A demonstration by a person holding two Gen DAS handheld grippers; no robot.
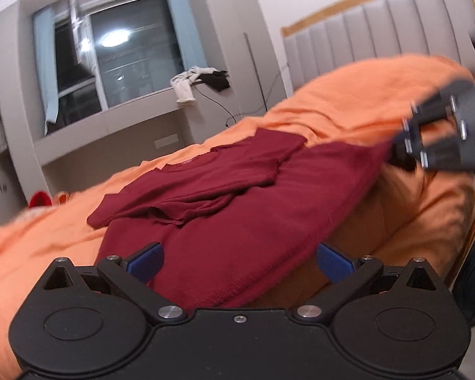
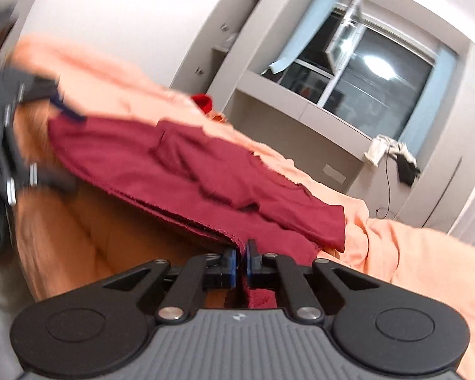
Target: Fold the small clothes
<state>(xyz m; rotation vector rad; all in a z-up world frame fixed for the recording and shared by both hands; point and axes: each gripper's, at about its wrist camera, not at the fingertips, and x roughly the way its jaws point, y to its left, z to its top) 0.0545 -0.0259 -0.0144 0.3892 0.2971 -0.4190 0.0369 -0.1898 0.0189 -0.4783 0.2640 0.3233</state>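
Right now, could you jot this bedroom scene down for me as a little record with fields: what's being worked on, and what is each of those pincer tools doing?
garment: dark red top, lying on the orange bedspread, hem lifted off the bed
left gripper: open, blue pads on either side of the hem, not pressing
right gripper: shut on the top's hem edge
background: window, grey padded headboard, small red item at the far bed edge

A home bedroom. A bed (image 1: 348, 117) spread with an orange cover (rumpled towards the head) stands against a padded grey headboard (image 1: 380, 28) edged in wood. Built-in pale cabinets (image 1: 224, 31) frame a dark window (image 1: 136, 50) with blue curtains; loose garments (image 1: 202, 76) lie heaped on the sill.
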